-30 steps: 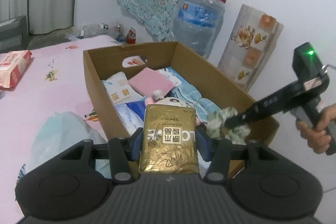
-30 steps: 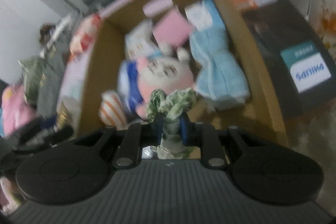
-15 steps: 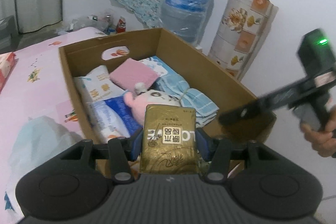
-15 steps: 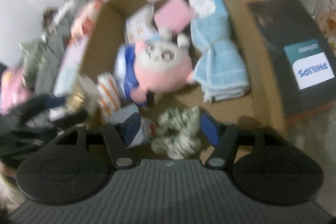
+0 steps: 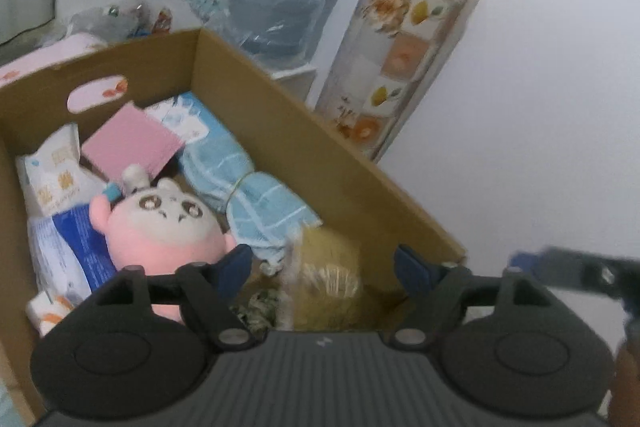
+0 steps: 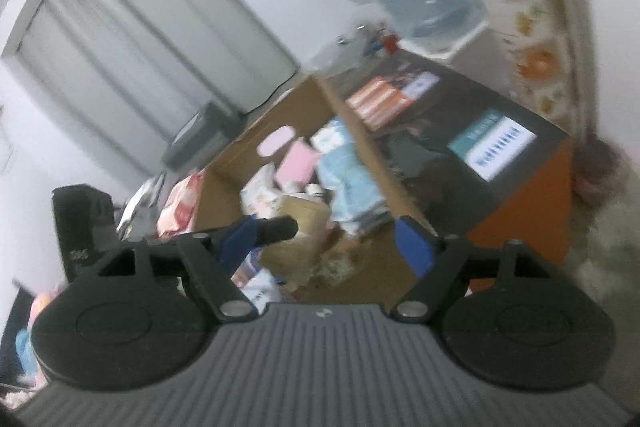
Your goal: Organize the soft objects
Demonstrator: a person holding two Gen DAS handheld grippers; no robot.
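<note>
With both grippers' fingers spread and empty, the gold foil tissue pack [image 5: 326, 281] between my left fingers [image 5: 236, 263] could topple off the brown cardboard box's [image 5: 352, 163] corner heap.

The left gripper [image 5: 322, 261] has its blue-padded black fingers [image 5: 236, 263] spread wide apart with nothing clamped between them. The right gripper [image 6: 326, 241] is likewise spread wide and holds nothing. In the left wrist view the right gripper's blurred tip shows at the right edge, near.
</note>
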